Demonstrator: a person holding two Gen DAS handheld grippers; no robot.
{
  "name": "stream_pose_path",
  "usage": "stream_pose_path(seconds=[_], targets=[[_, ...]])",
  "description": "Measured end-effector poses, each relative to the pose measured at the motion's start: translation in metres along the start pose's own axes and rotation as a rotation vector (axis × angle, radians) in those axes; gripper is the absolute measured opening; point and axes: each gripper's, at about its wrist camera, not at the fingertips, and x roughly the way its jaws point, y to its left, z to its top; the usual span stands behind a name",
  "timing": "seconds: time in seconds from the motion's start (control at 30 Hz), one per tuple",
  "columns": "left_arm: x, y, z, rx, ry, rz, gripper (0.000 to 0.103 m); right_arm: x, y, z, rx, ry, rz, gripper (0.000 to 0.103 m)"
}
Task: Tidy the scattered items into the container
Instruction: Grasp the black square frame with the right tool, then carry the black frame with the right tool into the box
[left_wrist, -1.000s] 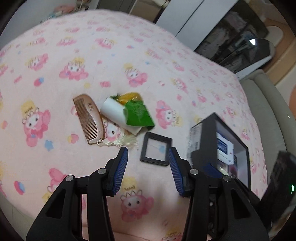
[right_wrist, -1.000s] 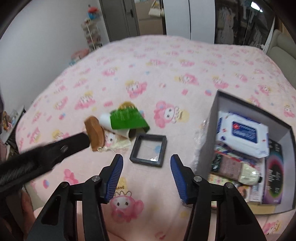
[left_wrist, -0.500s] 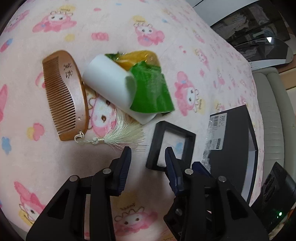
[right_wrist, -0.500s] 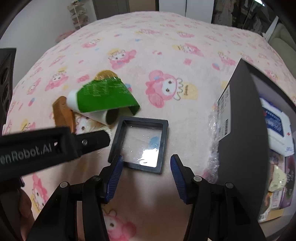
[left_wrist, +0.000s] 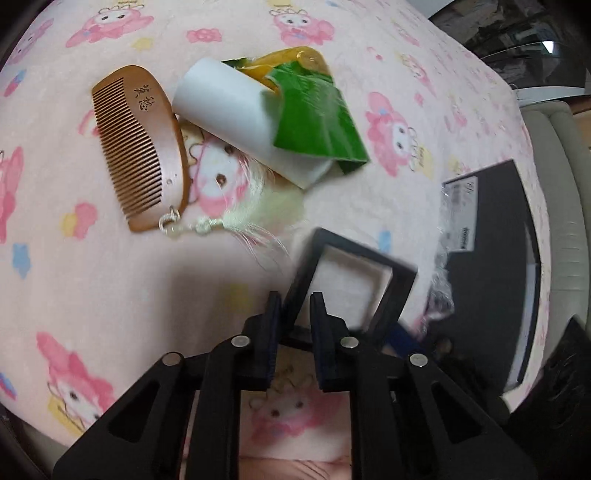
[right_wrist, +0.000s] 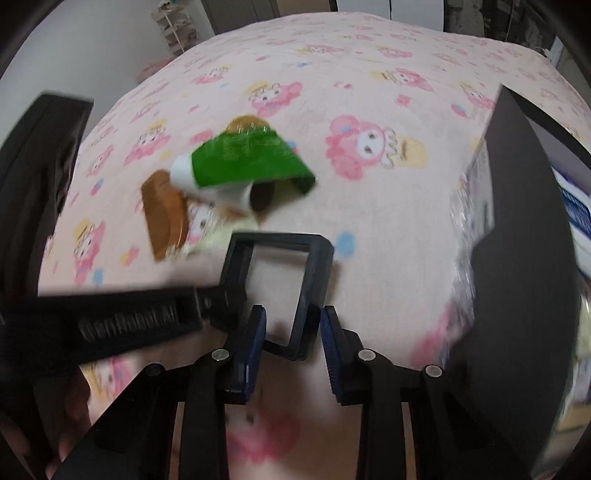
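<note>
A black square frame case (left_wrist: 354, 275) with a clear window is tilted up off the pink blanket. My left gripper (left_wrist: 295, 310) is shut on its near left corner. In the right wrist view the frame (right_wrist: 310, 273) has its right rail between my right gripper's (right_wrist: 291, 325) open blue fingers; the left gripper (right_wrist: 147, 321) reaches in from the left. A wooden comb (left_wrist: 142, 147) with a cream tassel, a white roll (left_wrist: 229, 103) and a green packet (left_wrist: 314, 122) lie beyond. The black box (left_wrist: 491, 266) stands at the right.
The black box's wall (right_wrist: 517, 236) is close to the right of my right gripper, with a white wipes pack inside (right_wrist: 576, 218). A grey sofa edge (left_wrist: 565, 184) lies beyond the box. A door and shelf (right_wrist: 177, 26) stand at the far end.
My left gripper has closed on the frame's corner and tipped it up. My right gripper has moved forward and narrowed around the frame's right rail.
</note>
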Motion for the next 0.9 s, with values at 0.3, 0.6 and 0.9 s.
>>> stream_pose_path(seconds=[0.3, 0.6, 0.9], targets=[[0.019, 0.007, 0.010, -0.034, 0.011, 0.025, 0.020, 0.009, -0.004, -0.001, -0.007, -0.038, -0.005, 0.027], [-0.017, -0.022, -0.018, 0.114, -0.084, -0.027, 0.020, -0.025, -0.003, -0.001, -0.031, -0.097, -0.024, 0.026], [-0.078, -0.094, -0.049, 0.288, -0.236, -0.095, 0.020, -0.112, -0.031, -0.005, 0.011, -0.273, 0.042, 0.025]])
